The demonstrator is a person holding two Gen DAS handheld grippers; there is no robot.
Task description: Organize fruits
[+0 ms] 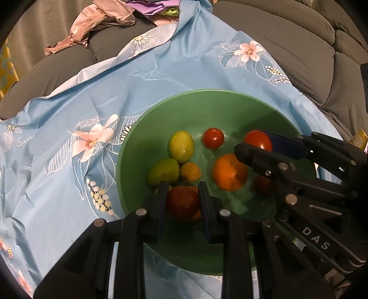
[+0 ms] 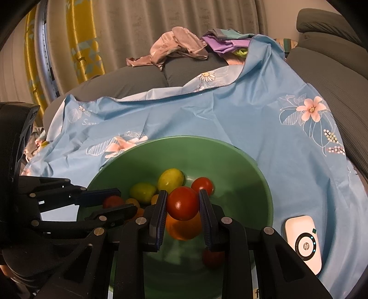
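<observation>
A green bowl (image 1: 138, 128) on a blue floral cloth holds several fruits: two yellow-green lemons (image 1: 181, 146), a small yellow fruit (image 1: 190, 171), an orange (image 1: 230, 172) and loose red tomatoes (image 1: 213, 138). My left gripper (image 1: 182, 186) is over the bowl's near side, shut on a red tomato (image 1: 182, 204). From the right, my right gripper (image 1: 255, 143) reaches in, shut on another red tomato (image 1: 258, 140). In the right wrist view, the right gripper (image 2: 182, 193) grips its tomato (image 2: 182, 203) above the orange (image 2: 184, 228). The left gripper (image 2: 126, 200) enters there from the left with its tomato (image 2: 112, 202).
The blue cloth (image 1: 69, 110) lies draped over a grey sofa (image 1: 287, 46). Crumpled clothes (image 1: 103, 20) are piled at the back. A white HP device (image 2: 303, 246) lies on the cloth right of the bowl (image 2: 264, 184). Yellow curtains (image 2: 76, 41) hang behind.
</observation>
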